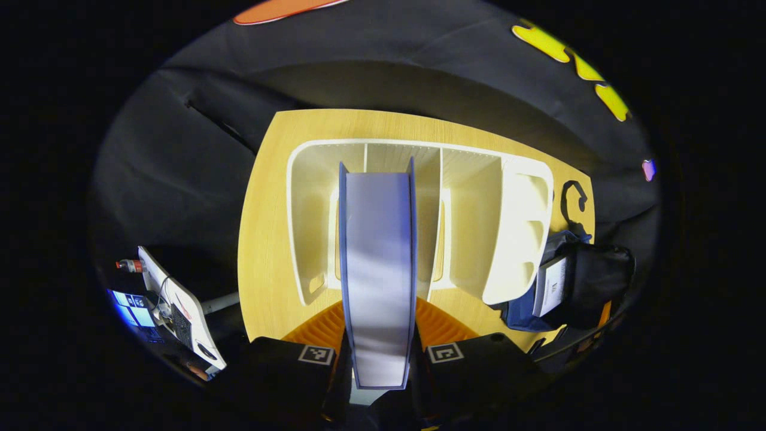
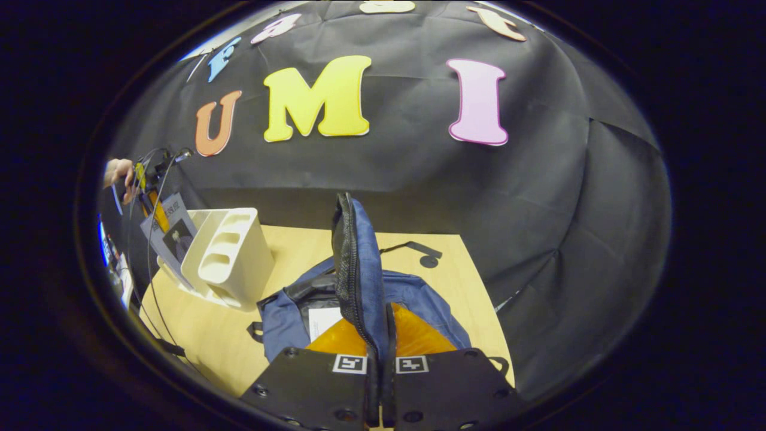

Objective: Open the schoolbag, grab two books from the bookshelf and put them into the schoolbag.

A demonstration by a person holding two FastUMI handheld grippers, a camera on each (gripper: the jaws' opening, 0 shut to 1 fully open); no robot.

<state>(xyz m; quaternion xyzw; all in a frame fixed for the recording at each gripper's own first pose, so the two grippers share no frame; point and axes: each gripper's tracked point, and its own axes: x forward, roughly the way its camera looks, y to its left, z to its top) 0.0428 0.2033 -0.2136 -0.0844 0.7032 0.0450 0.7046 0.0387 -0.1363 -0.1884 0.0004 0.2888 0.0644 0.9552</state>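
Book [image 1: 378, 269] is clamped in my left gripper [image 1: 379, 359] — both fingers press its covers, page edge facing the camera, held up in front of the white bookshelf [image 1: 419, 179]. Bookshelf stands on the wooden surface [image 1: 263, 239]; its compartments behind the book look bare. In the right gripper view the bookshelf [image 2: 230, 254] sits at the left of the surface [image 2: 455, 269], and the same book [image 2: 170, 236] shows just behind it, with a hand [image 2: 119, 173] above.

My right gripper [image 2: 380, 365] is pinched shut on the schoolbag flap [image 2: 359, 263] — zipper edge runs up between the fingers, flap held upright. Schoolbag [image 2: 419, 299] is blue, lying open on the surface just right of the bookshelf. One book [image 2: 323, 320] already lies inside the opening; it shows in the left gripper view too [image 1: 552, 286], inside the schoolbag [image 1: 598, 275].
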